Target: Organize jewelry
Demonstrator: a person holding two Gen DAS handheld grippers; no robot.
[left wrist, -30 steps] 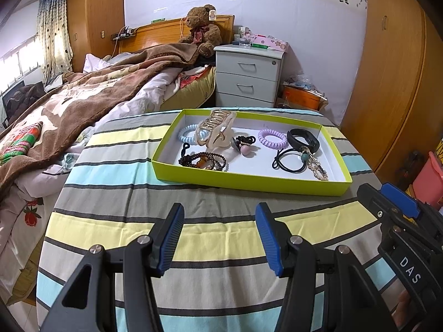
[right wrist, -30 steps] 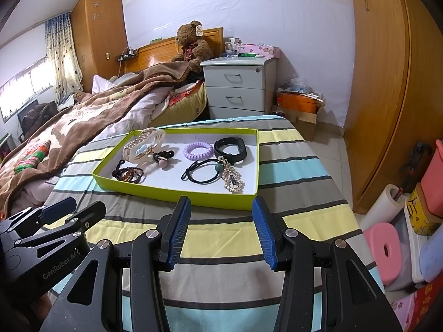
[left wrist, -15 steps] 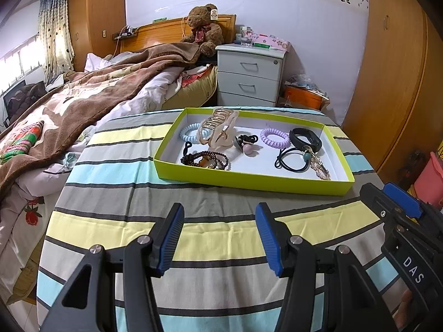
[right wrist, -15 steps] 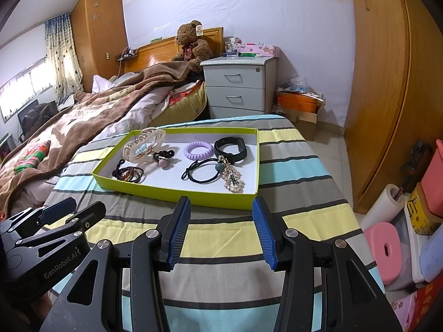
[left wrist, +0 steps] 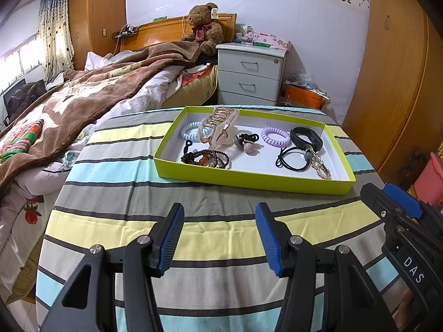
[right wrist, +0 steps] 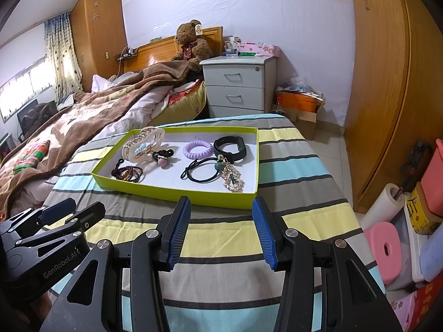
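Both tongs hover over the striped cloth point(left wrist: 221, 232), side by side, holding nothing. The left tongs point(left wrist: 218, 235) stand with jaws spread apart; the right tongs point(right wrist: 221, 231) likewise stand wide. Straight ahead of both sits the green tray point(right wrist: 177, 193), its near wall just beyond the fingertips. Inside it: a beige hair claw point(left wrist: 218, 130) at far left, dark beads point(left wrist: 206, 159) near left, a purple coil tie point(right wrist: 197, 148) at centre, a black band point(right wrist: 229, 146) far right, a black hair tie point(right wrist: 202, 173) and a crystal clip point(right wrist: 234, 181) near right.
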